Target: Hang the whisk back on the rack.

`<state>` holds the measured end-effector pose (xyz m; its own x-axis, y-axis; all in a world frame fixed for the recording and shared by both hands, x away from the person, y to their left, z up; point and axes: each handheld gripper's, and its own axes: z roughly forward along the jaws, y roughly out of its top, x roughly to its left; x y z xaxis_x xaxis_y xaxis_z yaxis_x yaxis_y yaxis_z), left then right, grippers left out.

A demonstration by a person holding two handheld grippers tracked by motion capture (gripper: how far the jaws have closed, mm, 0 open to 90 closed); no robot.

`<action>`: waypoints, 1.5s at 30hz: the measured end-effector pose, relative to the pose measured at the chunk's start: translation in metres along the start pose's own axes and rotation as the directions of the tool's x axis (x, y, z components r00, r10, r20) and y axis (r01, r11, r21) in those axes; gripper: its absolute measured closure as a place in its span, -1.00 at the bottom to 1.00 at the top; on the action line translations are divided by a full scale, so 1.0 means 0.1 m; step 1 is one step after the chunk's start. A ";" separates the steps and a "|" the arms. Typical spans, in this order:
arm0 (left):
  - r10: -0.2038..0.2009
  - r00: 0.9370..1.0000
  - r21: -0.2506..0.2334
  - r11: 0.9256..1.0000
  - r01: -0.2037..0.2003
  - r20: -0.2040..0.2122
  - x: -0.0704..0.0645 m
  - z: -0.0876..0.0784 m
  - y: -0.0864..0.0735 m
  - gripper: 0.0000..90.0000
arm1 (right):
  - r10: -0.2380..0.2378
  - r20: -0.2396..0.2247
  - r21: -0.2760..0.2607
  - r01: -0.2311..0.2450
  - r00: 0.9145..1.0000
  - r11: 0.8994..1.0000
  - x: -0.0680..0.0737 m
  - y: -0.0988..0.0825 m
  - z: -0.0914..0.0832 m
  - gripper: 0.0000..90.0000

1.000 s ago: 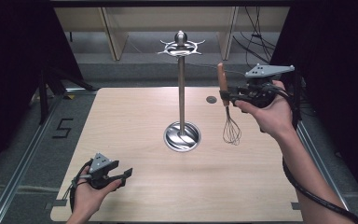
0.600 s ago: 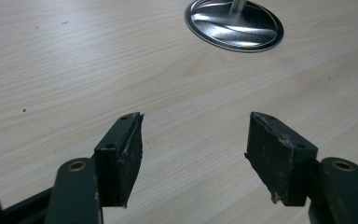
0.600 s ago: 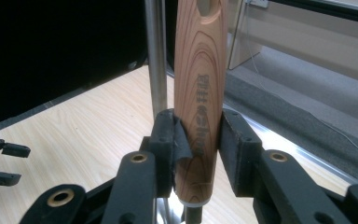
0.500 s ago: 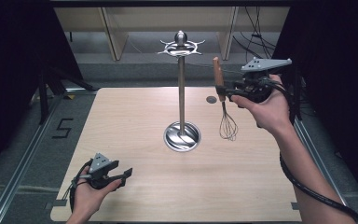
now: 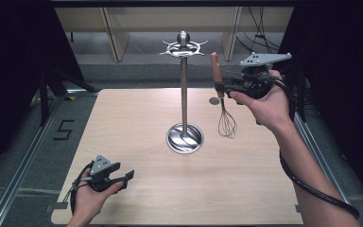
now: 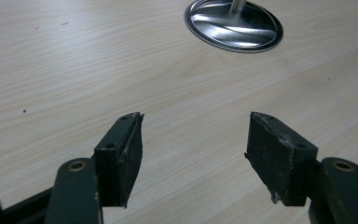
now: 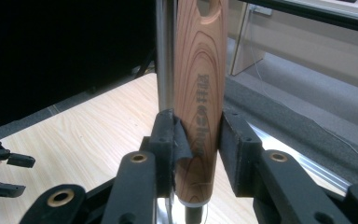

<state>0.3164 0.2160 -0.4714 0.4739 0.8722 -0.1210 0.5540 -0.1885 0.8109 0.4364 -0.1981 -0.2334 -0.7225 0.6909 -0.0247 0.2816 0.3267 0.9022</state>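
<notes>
A metal stand point(image 5: 184, 94) with a round base point(image 5: 184, 138) and a ring of hooks point(image 5: 183, 46) on top rises from the middle of the wooden table point(image 5: 123, 127). A whisk hangs upright in the air to its right, wooden handle point(image 5: 215, 71) up and wire head point(image 5: 227, 124) down. My right gripper point(image 5: 221, 88) is shut on the handle point(image 7: 200, 93), with the stand's pole point(image 7: 164, 56) just behind it. My left gripper point(image 5: 125, 177) rests low near the table's front left corner, open, nothing between its jaws point(image 6: 193, 135). The stand's base point(image 6: 233, 30) lies ahead of it.
A small dark round disc point(image 5: 214, 100) sits on the table behind the whisk. Wooden shelving legs point(image 5: 111, 33) stand beyond the far edge. Metal rails point(image 5: 23, 156) run along both sides of the table. Black curtains close in left and right.
My right gripper has carried the whisk upward and to the left, closer to the top of the stand. The left gripper has stayed still.
</notes>
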 end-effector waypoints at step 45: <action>-0.001 1.000 -0.005 1.000 0.001 0.010 0.00 0.00 0.00 -0.22 | 0.010 -0.037 0.001 -0.010 0.999 1.000 0.06 0.18 0.06 0.53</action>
<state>0.3167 0.2163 -0.4713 0.4803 0.8678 -0.1271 0.5511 -0.1860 0.8134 0.4411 -0.1842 -0.2196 -0.7426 0.6698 0.0006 0.2895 0.3202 0.9020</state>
